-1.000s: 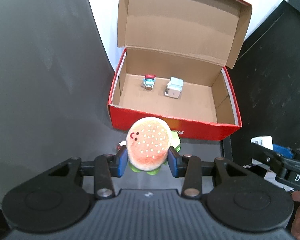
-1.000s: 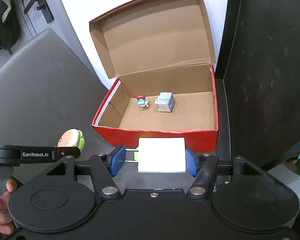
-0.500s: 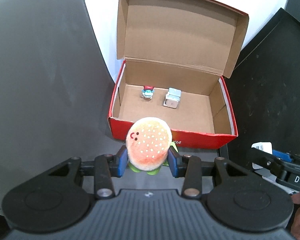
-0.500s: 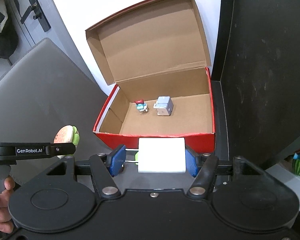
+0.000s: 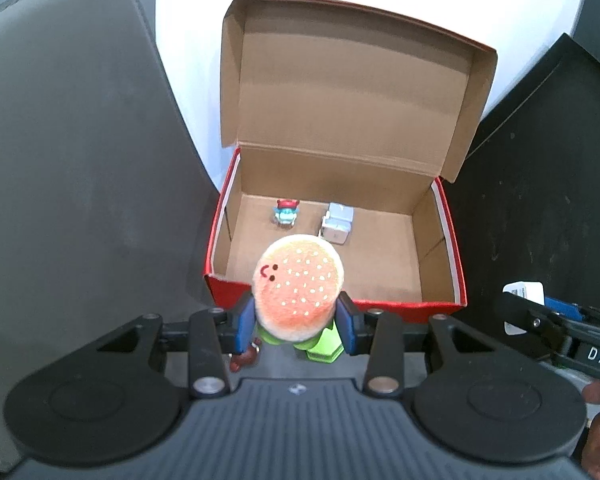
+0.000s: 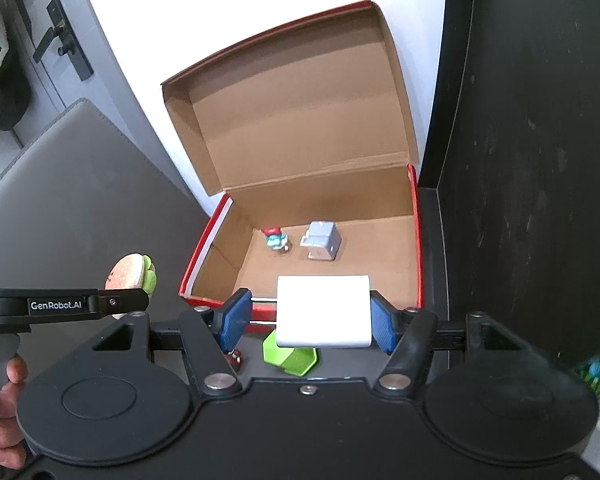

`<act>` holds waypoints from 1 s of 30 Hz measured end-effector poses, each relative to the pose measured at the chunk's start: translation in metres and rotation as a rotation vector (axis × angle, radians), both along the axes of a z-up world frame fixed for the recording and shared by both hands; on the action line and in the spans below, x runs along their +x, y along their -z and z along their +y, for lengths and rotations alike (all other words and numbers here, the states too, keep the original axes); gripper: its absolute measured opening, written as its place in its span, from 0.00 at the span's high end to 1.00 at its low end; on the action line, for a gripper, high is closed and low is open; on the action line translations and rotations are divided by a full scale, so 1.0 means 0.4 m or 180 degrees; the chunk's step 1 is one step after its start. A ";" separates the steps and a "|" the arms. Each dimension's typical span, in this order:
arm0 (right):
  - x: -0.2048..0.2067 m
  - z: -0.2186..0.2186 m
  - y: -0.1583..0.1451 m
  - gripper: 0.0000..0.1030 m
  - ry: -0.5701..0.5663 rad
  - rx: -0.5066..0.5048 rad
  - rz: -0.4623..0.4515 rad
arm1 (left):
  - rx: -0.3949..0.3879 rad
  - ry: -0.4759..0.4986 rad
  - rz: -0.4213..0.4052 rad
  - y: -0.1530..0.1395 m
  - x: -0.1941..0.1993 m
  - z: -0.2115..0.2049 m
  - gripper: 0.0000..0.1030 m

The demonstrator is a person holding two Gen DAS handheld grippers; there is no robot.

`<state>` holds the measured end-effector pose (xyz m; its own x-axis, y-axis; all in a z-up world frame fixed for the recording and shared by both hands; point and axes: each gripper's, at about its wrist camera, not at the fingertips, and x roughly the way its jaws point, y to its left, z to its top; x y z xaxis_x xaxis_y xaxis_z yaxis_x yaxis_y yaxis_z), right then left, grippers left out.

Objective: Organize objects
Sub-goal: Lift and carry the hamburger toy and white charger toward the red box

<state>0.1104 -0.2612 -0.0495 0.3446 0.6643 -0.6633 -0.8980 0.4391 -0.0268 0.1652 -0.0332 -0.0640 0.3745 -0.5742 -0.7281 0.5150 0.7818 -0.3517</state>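
Count by kind, both wrist views.

- Open red cardboard box with brown inside and raised lid (image 5: 452, 240): 1.
- Small figures standing on the box floor: 2. One blue figure with a red cap (image 5: 286, 211), one pale grey blocky figure (image 5: 337, 224), side by side.
- Round plush hamburger toy with a sesame bun and a small face (image 5: 299, 285): 1.
- White rectangular charger block with two metal prongs (image 6: 323, 311): 1.
- Bright green plastic piece (image 6: 293, 357) on the dark surface in front of the box: 1.
- Small brown-red item (image 5: 244, 356) beside it: 1; kind cannot be told.
- Handheld two-finger grippers with blue pads: 2.
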 end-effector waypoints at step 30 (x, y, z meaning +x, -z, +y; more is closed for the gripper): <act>0.124 0.235 -0.097 0.41 -0.0317 0.0098 -0.0362 | 0.0073 0.0797 -0.0330 -0.125 0.166 -0.198 0.60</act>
<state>0.1602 -0.1672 -0.0105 0.3477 0.7185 -0.6024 -0.9292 0.3502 -0.1186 0.2317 -0.1124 -0.0141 0.2963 -0.6420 -0.7072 0.7256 0.6328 -0.2705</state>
